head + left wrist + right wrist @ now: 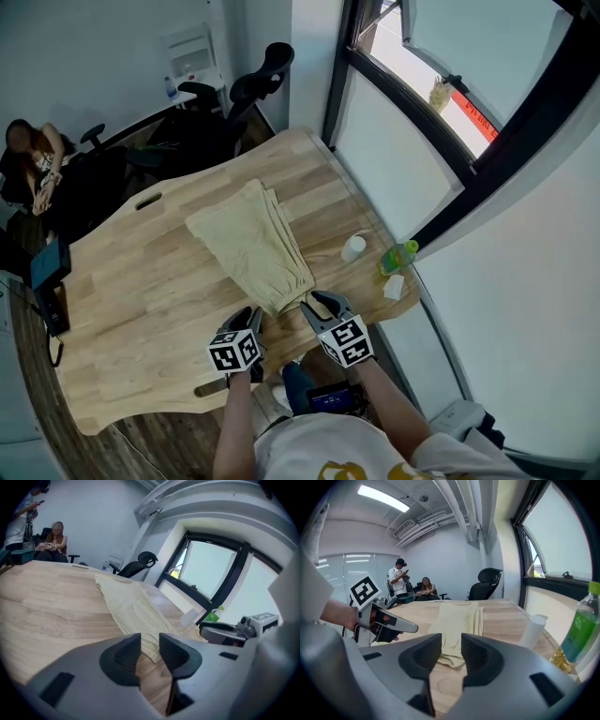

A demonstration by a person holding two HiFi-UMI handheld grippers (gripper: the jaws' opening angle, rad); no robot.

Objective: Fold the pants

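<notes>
Holding your left gripper (249,319) and right gripper (319,302) by the near end of the pants (253,244) lying on the worktop (141,281), you have both pairs of jaws a little apart, empty.

Plainly an office. Furnished with a wide wooden table (141,281) with cut-out slots (148,200) and black swivel chairs (258,80). Lit by a big window (487,47) and a ceiling strip lamp (384,498); shared with a seated person (33,159).
</notes>
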